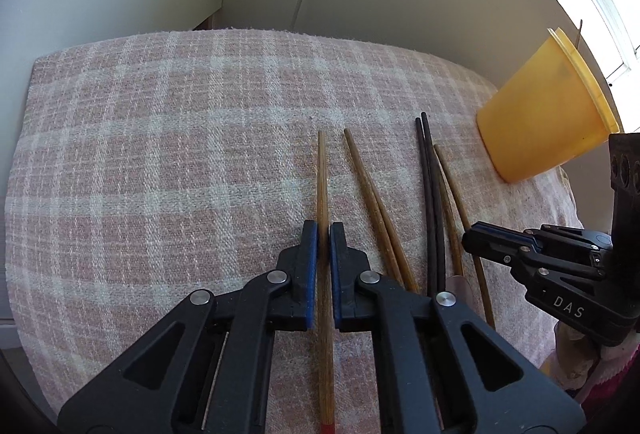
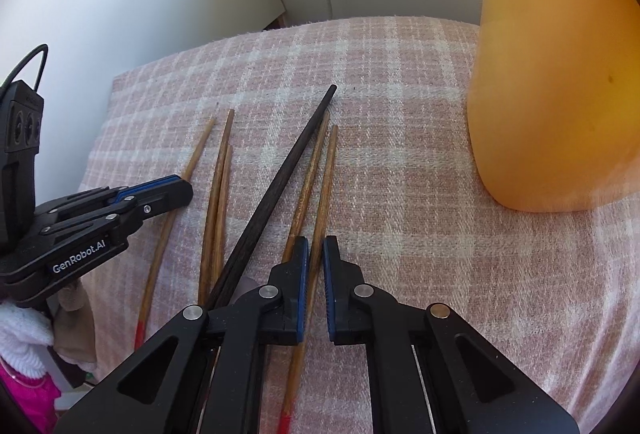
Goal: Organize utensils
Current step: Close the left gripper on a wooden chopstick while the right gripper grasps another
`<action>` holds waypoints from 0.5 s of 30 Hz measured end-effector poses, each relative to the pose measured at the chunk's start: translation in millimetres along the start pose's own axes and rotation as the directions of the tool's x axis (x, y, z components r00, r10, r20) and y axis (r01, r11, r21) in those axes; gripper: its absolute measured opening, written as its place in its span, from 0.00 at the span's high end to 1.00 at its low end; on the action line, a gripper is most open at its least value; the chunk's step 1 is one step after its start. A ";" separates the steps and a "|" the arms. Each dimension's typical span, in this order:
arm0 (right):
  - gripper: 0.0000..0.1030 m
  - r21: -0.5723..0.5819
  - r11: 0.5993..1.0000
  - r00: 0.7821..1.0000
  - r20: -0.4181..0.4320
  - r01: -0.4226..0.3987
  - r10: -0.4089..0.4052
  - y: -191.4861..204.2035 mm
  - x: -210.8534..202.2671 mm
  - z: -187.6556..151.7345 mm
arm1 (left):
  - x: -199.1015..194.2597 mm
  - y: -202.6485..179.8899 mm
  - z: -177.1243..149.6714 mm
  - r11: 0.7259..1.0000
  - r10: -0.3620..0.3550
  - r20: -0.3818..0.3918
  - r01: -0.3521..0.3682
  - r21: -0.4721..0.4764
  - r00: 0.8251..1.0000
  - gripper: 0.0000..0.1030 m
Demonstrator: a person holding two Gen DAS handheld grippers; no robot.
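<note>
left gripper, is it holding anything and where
The left gripper is shut on a light brown wooden chopstick with a red end, around mid-shaft.

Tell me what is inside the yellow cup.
In the left wrist view, one thin stick tip pokes above the rim of the yellow cup. The cup's opaque wall hides everything else inside, so its other contents cannot be seen.

Right gripper (image 2: 316,254) pointed down at pink checked cloth (image 2: 400,154), blue pads closed on brown chopstick (image 2: 326,178) with red end. Second brown chopstick (image 2: 308,174) lay just beside it, to its left. Dark chopstick (image 2: 280,186) slanted across, tip up-right. Further brown chopsticks (image 2: 218,186) lay left. Left gripper (image 2: 176,190) came in from left edge, jaws closed on leftmost brown chopstick (image 2: 198,150). Yellow cup (image 2: 560,74) stood at right.
</note>
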State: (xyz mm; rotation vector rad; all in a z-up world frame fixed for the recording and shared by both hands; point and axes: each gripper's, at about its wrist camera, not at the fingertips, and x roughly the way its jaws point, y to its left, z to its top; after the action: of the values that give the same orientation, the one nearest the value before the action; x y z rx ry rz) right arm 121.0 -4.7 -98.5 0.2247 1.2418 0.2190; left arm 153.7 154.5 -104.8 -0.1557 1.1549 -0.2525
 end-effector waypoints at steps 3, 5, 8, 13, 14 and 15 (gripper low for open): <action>0.95 -0.001 1.000 1.000 0.019 -0.015 0.015 -3.1 -8.1 -0.7 | -13.4 5.8 -0.7 1.000 0.001 0.028 -0.001 0.003 1.000 0.96; 0.95 0.002 1.000 0.999 0.030 -0.023 0.023 -5.6 -13.0 -0.5 | -21.0 12.5 -2.9 1.000 0.004 0.042 -0.004 0.003 0.999 0.96; 0.95 0.003 1.000 0.998 0.047 -0.029 0.029 -8.3 -20.4 -0.9 | -27.7 18.0 -4.7 1.000 0.000 0.048 0.000 -0.006 0.999 0.96; 0.95 -0.018 0.998 0.996 0.072 -0.058 0.059 -11.7 -37.2 -7.8 | -54.9 21.3 -13.5 1.000 -0.012 0.100 0.013 -0.009 0.995 0.96; 0.95 -0.026 0.998 0.995 0.082 -0.061 0.063 -11.4 -41.2 -9.5 | -61.3 21.7 -15.5 1.000 -0.015 0.110 0.016 -0.004 0.994 0.96; 0.95 -0.034 0.997 0.994 0.090 -0.063 0.066 -12.1 -45.6 -11.4 | -67.5 22.1 -16.9 1.000 -0.014 0.121 0.014 0.000 0.993 0.96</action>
State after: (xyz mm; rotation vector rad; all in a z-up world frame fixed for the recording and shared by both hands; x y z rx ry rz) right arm 96.6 -28.7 -64.1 0.2456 1.1412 0.2813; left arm 115.1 194.5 -57.5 -0.1776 1.0341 -0.2523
